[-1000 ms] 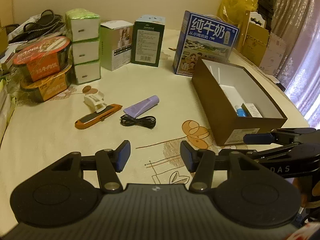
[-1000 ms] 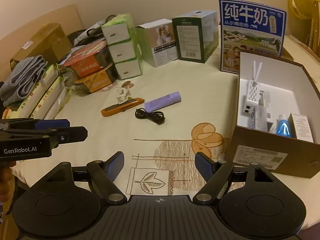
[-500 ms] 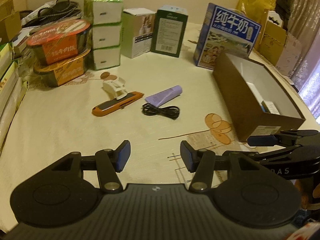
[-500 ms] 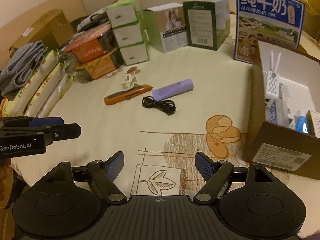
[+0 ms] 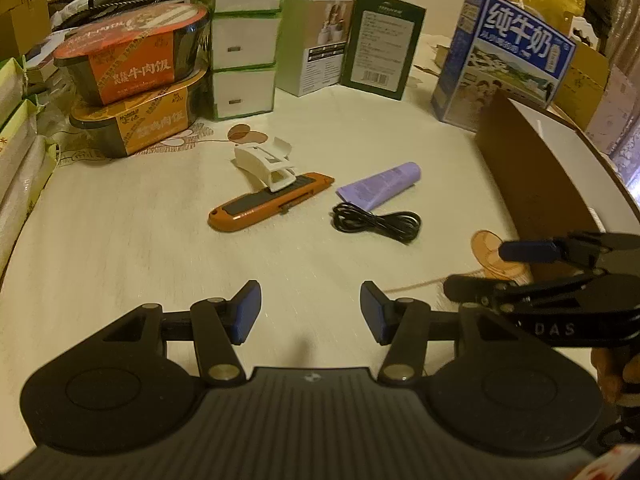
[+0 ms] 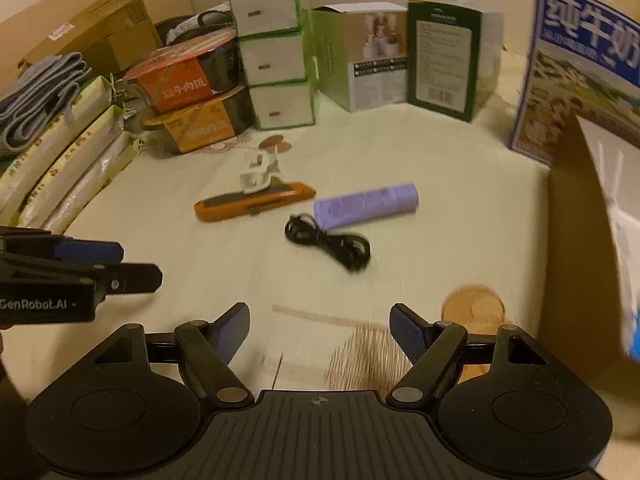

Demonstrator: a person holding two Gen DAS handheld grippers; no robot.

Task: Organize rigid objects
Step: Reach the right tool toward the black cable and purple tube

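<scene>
An orange utility knife (image 5: 270,202) lies mid-table with a white plastic clip (image 5: 265,163) resting against its far end. A purple tube (image 5: 380,185) and a coiled black cable (image 5: 378,223) lie to its right. The same items show in the right wrist view: knife (image 6: 254,201), clip (image 6: 258,172), tube (image 6: 366,205), cable (image 6: 328,242). A brown open box (image 5: 532,184) stands at the right. My left gripper (image 5: 310,312) is open and empty, short of the items. My right gripper (image 6: 320,332) is open and empty, near the cable.
Two stacked orange food bowls (image 5: 132,80), stacked white-green boxes (image 5: 242,40), a green box (image 5: 382,44) and a blue milk carton (image 5: 504,60) line the back. Packaged goods (image 6: 68,152) lie along the left edge. The cloth-covered table (image 5: 120,248) spreads in front.
Both grippers have moved forward and left toward the knife, tube and cable; the brown box has slid to the right edge of both views. Both stay open.
</scene>
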